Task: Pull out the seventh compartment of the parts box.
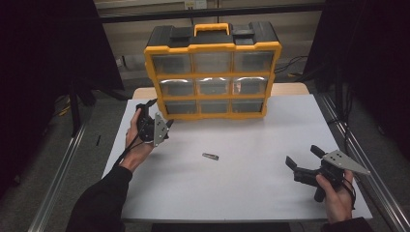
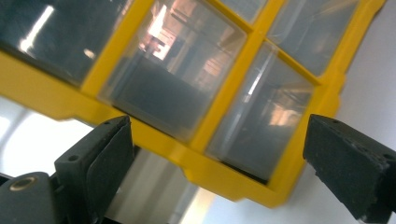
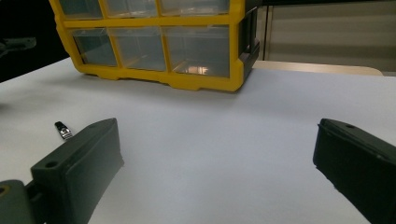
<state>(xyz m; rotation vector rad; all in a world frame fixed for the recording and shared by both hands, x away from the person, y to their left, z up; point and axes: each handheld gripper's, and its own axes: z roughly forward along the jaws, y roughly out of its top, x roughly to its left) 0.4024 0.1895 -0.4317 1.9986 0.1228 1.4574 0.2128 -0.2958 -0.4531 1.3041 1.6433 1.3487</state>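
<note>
1. A yellow drawer cabinet point(image 1: 212, 72) was stood upright at the far side of the white table point(image 1: 251, 193), its clear drawer fronts turned toward the person, presumably so that every drawer could be reached from the seat.

2. The left gripper point(image 1: 162, 126) was held close to the cabinet's lower left corner, its jaws spread wide and clamped on nothing. In the left gripper view the bottom-row drawers point(image 2: 175, 70) were framed between the two jaws, which suggested that one of them was being lined up for opening.

3. All drawers were seen shut and flush with the yellow frame; no contents could be made out through the hazy fronts.

4. A small dark metal piece point(image 1: 210, 156) was left lying flat on the open table, well apart from the cabinet and between the two hands, where either gripper could get at it. In the right gripper view it was seen just beyond the near jaw point(image 3: 63, 129). It was judged to be the item meant for a drawer.

5. The right gripper point(image 1: 303, 162) was kept low near the table's right edge, jaws apart and empty, pointed toward the middle of the table, apparently held ready for the piece.
</note>
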